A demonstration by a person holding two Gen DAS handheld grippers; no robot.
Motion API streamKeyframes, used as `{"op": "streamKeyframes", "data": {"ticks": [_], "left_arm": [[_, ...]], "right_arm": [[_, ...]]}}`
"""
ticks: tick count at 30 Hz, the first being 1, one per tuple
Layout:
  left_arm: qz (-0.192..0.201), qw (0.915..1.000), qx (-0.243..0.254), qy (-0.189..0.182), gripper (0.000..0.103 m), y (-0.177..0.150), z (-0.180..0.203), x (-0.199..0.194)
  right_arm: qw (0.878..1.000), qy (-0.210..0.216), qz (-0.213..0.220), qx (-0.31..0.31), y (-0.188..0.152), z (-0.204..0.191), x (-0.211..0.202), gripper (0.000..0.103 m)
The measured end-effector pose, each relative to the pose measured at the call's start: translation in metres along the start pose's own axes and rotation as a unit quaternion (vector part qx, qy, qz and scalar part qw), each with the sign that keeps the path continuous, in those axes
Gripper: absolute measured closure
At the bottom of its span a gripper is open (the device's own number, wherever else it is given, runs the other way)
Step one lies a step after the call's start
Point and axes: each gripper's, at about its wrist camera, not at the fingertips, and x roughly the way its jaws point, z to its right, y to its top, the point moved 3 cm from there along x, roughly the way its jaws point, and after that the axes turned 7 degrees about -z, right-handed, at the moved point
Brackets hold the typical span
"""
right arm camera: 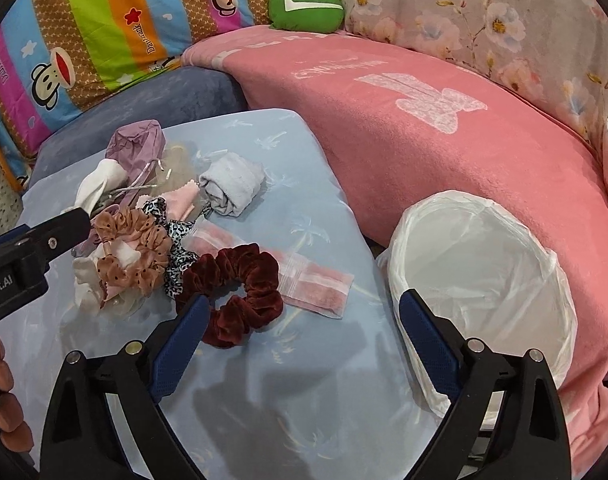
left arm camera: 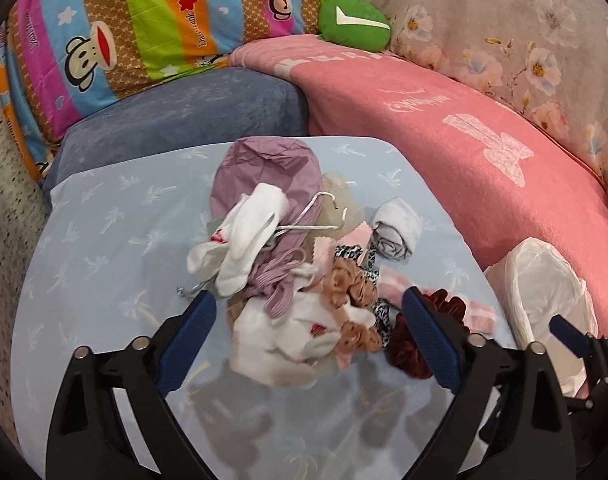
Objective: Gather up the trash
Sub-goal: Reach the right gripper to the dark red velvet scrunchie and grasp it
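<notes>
A pile of small items lies on a light blue pillow (left arm camera: 104,240): a purple bag (left arm camera: 264,168), white socks (left arm camera: 248,236), a wire hanger (left arm camera: 316,216), a tan scrunchie (left arm camera: 348,284), a dark red scrunchie (right arm camera: 232,288), a rolled grey cloth (right arm camera: 232,188) and a pink sachet (right arm camera: 316,284). My left gripper (left arm camera: 310,312) is open, its fingers either side of the pile's near part. My right gripper (right arm camera: 304,320) is open and empty, just past the dark red scrunchie, with the white-lined bin (right arm camera: 484,272) at its right.
A pink blanket (right arm camera: 424,140) covers the sofa behind the pillow and bin. A green cushion (left arm camera: 354,20), a striped cartoon quilt (left arm camera: 124,32) and a floral cover (left arm camera: 524,40) lie at the back. A blue-grey cushion (left arm camera: 184,116) sits behind the pillow.
</notes>
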Motion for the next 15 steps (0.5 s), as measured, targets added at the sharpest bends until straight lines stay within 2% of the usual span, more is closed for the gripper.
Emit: {"op": "streamKeyframes", "data": {"ticks": [6,8,11,13,15], "left_arm": [[-0.028,0.9995,0.01,-0.013,0.043,0.004,0.007,0.024],[-0.034,0.9992,0.013,-0.017,0.058,0.004,0.009,0.029],[-0.043,0.9987,0.015,-0.024,0.078,0.005,0.01,0.034],[-0.045,0.9985,0.016,-0.027,0.087,0.005,0.009,0.034],[-0.045,0.9983,0.017,-0.032,0.09,0.006,0.008,0.032]], "right_arm": [[0.999,0.023,-0.033,-0.005,0.002,-0.008,0.028,0.03],[0.999,0.03,-0.045,-0.008,0.002,-0.011,0.037,0.036],[0.997,0.044,-0.063,-0.009,0.0,-0.016,0.051,0.05],[0.996,0.058,-0.07,-0.009,-0.001,-0.019,0.056,0.062],[0.995,0.068,-0.069,-0.013,-0.002,-0.023,0.057,0.071]]}}
